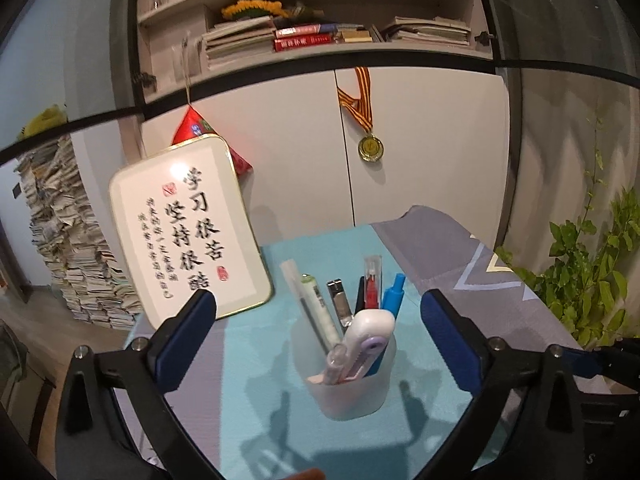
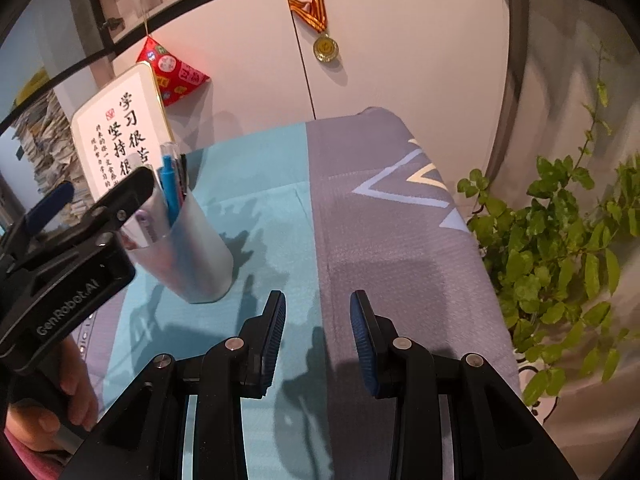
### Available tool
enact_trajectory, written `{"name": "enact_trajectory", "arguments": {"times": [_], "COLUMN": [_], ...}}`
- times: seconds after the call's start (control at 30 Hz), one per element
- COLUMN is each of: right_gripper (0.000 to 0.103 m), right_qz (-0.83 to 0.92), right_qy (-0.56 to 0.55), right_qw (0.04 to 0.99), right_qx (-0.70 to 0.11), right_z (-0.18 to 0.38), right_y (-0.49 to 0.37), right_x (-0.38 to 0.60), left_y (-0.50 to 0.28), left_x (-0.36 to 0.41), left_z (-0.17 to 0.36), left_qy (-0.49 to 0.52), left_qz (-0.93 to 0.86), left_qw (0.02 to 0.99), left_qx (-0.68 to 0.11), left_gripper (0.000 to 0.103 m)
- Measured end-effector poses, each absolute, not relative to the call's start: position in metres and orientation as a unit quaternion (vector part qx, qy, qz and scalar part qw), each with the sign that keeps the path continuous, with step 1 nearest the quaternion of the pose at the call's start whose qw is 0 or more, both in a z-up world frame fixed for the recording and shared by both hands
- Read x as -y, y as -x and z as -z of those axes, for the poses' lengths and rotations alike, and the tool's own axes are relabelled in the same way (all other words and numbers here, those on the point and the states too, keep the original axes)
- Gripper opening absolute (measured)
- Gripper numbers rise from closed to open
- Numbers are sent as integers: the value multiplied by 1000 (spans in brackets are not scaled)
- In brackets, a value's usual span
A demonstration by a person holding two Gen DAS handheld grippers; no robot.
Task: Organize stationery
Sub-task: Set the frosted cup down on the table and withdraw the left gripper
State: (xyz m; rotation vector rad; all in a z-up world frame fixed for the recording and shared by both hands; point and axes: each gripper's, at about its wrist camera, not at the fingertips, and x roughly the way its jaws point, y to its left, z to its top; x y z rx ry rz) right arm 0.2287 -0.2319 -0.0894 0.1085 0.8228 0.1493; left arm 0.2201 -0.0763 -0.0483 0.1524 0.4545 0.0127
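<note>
Spread wide with nothing between its blue pads, left gripper (image 1: 318, 312) above translucent pen cup (image 1: 352, 394) packed with a correction-tape dispenser (image 1: 370, 330), blue pen (image 1: 394, 292) and nail clipper (image 1: 340, 300), upright on teal cloth (image 1: 256, 400); right gripper (image 2: 318, 332) part-open, empty, over grey cloth (image 2: 400, 240); calligraphy plaque (image 1: 188, 224) behind.

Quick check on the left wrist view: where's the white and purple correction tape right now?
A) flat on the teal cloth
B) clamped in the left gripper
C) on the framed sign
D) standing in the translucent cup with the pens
D: the correction tape sits inside the translucent cup among the pens, while the left gripper is wide open and holds nothing.
</note>
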Motion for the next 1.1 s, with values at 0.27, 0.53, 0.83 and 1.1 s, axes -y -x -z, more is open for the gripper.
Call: {"name": "enact_trajectory", "arguments": {"times": [0.27,0.53,0.83,1.1], "right_gripper": [35,35,55,75], "right_qz": [-64,-56,-51,-52], "right_qy": [-44,-22,-8,-16], "right_qw": [928,944,966,986], "right_qx": [-365,-324,-252,-157], "right_z": [60,30,-8,-41], "right_y": [-192,-137,-66,-5], "right_x": [226,215,201,192], "left_y": [-160,-100,-35,13], "left_x": [69,53,39,28], "left_z": [19,-1,-21,-42], "left_qy": [-71,-43,-15,-1], "left_qz": [-1,1,7,7], "left_qw": [977,977,981,989], "left_qx": [-203,-209,-195,-148], "left_gripper": [102,102,102,102]}}
